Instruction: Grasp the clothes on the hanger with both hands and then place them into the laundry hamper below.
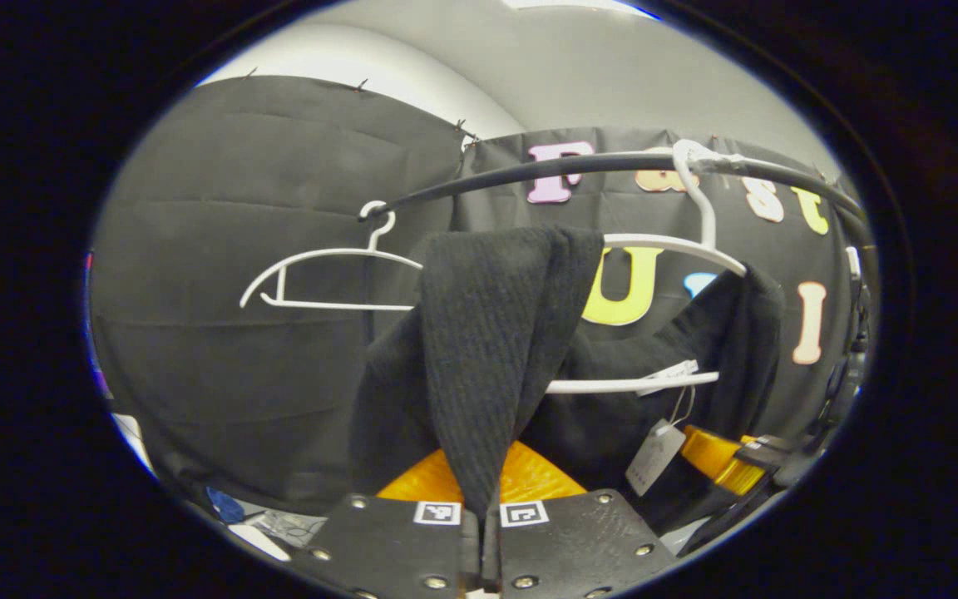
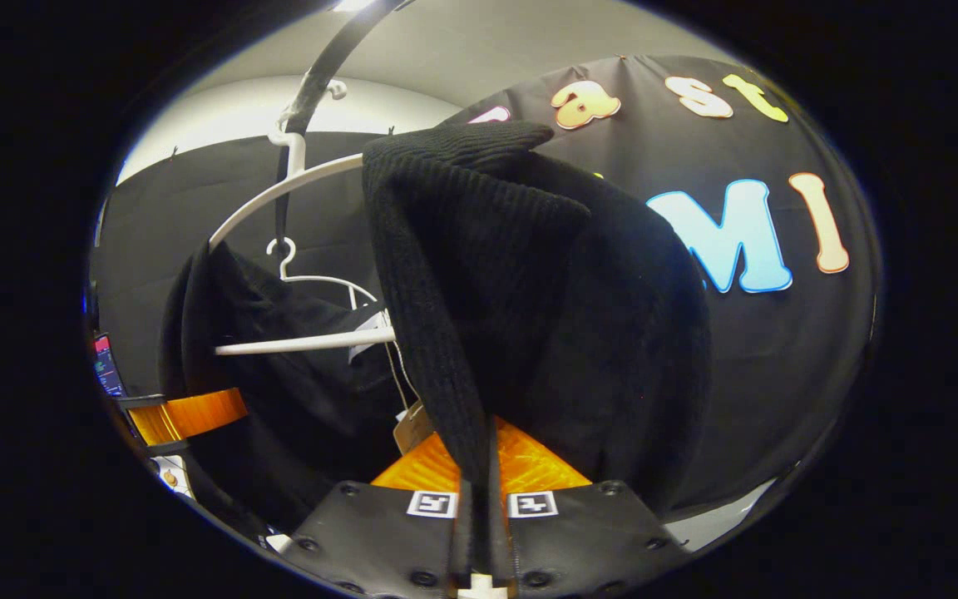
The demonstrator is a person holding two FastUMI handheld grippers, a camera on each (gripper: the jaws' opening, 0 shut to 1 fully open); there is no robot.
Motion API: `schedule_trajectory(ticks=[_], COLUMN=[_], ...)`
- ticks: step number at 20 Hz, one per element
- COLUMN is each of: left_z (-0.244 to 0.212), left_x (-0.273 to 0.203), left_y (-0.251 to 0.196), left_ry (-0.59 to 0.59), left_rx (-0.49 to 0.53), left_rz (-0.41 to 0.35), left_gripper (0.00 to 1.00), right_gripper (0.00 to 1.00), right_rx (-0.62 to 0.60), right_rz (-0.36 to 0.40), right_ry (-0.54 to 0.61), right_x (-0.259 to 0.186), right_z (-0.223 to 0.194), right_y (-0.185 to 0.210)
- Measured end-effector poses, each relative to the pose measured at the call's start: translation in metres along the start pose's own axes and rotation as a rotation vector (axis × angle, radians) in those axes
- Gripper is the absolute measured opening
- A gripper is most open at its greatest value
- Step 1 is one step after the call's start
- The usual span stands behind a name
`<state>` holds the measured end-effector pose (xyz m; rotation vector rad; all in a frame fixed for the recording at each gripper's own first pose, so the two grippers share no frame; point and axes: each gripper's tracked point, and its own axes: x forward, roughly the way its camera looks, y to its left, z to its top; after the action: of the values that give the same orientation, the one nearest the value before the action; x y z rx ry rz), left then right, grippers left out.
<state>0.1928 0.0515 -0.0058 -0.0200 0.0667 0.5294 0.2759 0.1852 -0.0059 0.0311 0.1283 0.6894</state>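
One black ribbed knit garment (image 1: 487, 349) hung draped over one white plastic hanger (image 1: 678, 245), its folds falling on both sides of the hanger's shoulder and lower bar. One pale paper tag (image 1: 654, 456) dangled on a thin string from the garment, below the hanger's lower bar. In the left gripper view, the left gripper (image 1: 481, 520) had its two black fingers closed together on a narrow hanging fold of the knit, the cloth pinched between them. In the right gripper view, the right gripper (image 2: 481, 507) likewise had its two fingers pressed shut on a ribbed edge of the same garment (image 2: 479, 274), which rose steeply from the fingers to the hanger (image 2: 279, 195) above. An orange part of the other gripper showed farther off in each view, behind the cloth. A second white hanger (image 1: 321, 279), bare, hung from the same single dark curved rail (image 1: 612, 165), well apart from the loaded one. Two hangers in all hung on the rail. Black cloth covered the booth wall (image 1: 238, 333) behind, with pale wall and ceiling above it. A small lit screen (image 2: 107, 364) sat at the far left edge of the right gripper view.
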Motion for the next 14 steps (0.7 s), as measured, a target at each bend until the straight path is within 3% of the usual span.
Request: schedule_trajectory(ticks=[2, 8, 14], left_z=[0.004, 0.025, 0.068], left_x=[-0.007, -0.021, -0.039], left_y=[-0.007, -0.010, 0.002], left_ry=[-0.005, -0.061, -0.180], left_rx=[-0.001, -0.007, 0.021], left_rz=[-0.047, -0.159, -0.195], left_gripper=[0.04, 0.04, 0.04], right_gripper=[0.03, 0.03, 0.03], right_rx=[0.014, 0.030, 0.025], right_rz=[0.015, -0.090, -0.202], right_ry=[0.007, -0.035, -0.133], right_x=[-0.003, -0.028, -0.052], right_z=[0.001, 0.012, 0.044], right_y=[-0.001, -0.019, -0.037])
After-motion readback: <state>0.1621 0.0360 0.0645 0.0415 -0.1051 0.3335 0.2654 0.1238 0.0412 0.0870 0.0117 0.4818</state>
